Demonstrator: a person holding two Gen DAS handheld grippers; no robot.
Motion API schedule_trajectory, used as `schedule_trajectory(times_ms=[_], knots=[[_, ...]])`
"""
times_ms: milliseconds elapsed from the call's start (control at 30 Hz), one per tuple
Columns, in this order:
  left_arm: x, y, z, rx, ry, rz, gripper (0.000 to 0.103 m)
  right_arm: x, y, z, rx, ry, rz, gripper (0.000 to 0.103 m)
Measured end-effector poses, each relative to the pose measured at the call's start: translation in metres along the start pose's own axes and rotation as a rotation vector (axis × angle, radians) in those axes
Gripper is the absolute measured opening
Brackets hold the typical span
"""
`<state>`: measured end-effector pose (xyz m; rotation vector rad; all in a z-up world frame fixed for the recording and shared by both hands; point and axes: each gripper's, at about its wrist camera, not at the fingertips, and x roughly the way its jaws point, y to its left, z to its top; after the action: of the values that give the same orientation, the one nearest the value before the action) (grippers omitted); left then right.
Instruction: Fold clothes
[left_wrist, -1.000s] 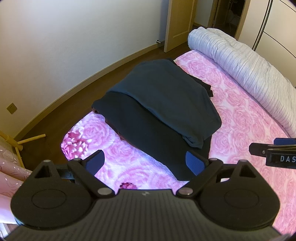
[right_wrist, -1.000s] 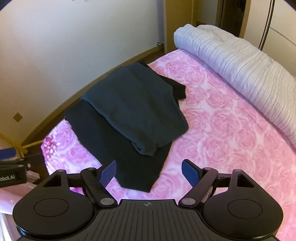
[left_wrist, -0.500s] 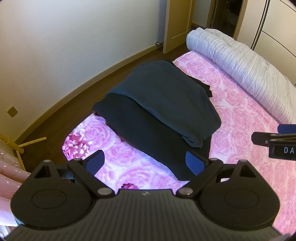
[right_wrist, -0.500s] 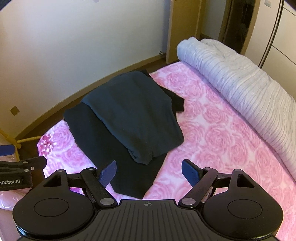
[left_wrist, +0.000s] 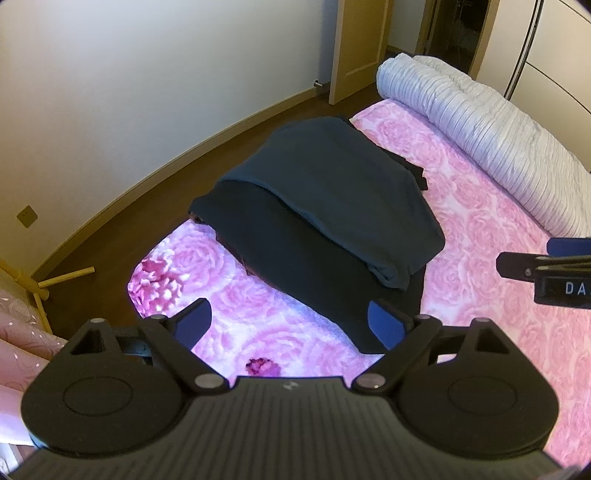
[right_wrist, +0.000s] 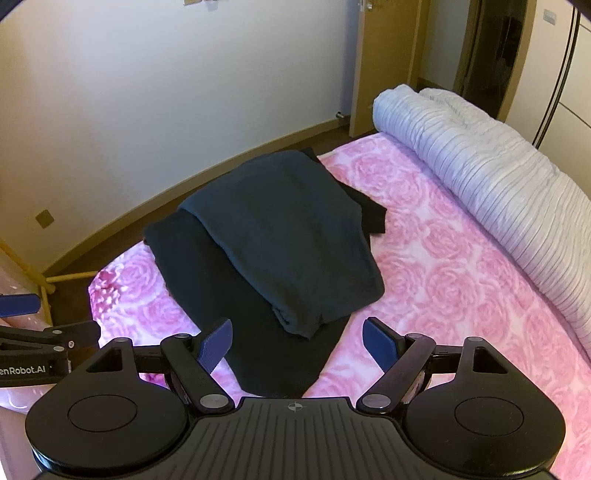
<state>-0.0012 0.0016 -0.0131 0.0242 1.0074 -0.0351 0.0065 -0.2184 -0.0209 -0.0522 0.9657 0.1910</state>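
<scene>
A dark teal garment (left_wrist: 343, 195) lies partly folded over itself on the pink rose-patterned bed (left_wrist: 480, 229); its upper layer (right_wrist: 295, 229) covers a darker lower layer (right_wrist: 240, 317) that reaches toward me. My left gripper (left_wrist: 291, 323) is open and empty, above the bed near the garment's near edge. My right gripper (right_wrist: 297, 341) is open and empty, above the garment's near corner. Each gripper shows at the edge of the other's view.
A rolled white ribbed quilt (left_wrist: 480, 125) lies along the bed's right side, also in the right wrist view (right_wrist: 498, 184). A wall, brown floor (left_wrist: 122, 236) and wooden door (left_wrist: 354, 48) lie beyond the bed. A yellow wooden rack (left_wrist: 40, 288) stands left.
Both grippers have drawn back and risen slightly from the garment; the view tilts up to show more wall and door. The garment has not moved.
</scene>
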Motion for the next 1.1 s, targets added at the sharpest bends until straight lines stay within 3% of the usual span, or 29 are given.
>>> schedule_trajectory(times_ms=[133, 233, 367, 433, 500, 700, 767, 900, 1100], knots=[[0.019, 0.008, 0.008, 0.034, 0.016, -0.042, 0.087, 0.012, 0.001, 0.003, 0.012, 0.016, -0.014, 0.081], [0.043, 0.012, 0.02, 0.115, 0.011, -0.076, 0.087, 0.027, 0.002, 0.007, 0.013, 0.017, -0.039, 0.081], [0.083, 0.02, 0.046, 0.242, -0.022, -0.095, 0.088, 0.047, -0.001, 0.007, 0.05, -0.082, -0.007, 0.081], [0.105, 0.025, 0.06, 0.331, -0.064, -0.08, 0.09, 0.064, 0.007, 0.009, -0.03, -0.086, -0.026, 0.081], [0.13, 0.027, 0.074, 0.461, -0.106, -0.083, 0.09, 0.082, 0.015, 0.012, -0.103, -0.07, -0.048, 0.081], [0.219, 0.027, 0.1, 0.909, -0.178, -0.096, 0.09, 0.155, 0.023, 0.005, -0.165, 0.041, -0.079, 0.081], [0.252, 0.028, 0.102, 1.057, -0.199, -0.1, 0.088, 0.185, 0.025, -0.001, -0.195, 0.081, -0.107, 0.081], [0.305, 0.029, 0.095, 1.299, -0.235, -0.112, 0.084, 0.23, 0.032, -0.012, -0.303, 0.083, -0.103, 0.08], [0.341, 0.033, 0.093, 1.477, -0.276, -0.187, 0.082, 0.288, 0.046, -0.027, -0.46, 0.102, -0.088, 0.061]])
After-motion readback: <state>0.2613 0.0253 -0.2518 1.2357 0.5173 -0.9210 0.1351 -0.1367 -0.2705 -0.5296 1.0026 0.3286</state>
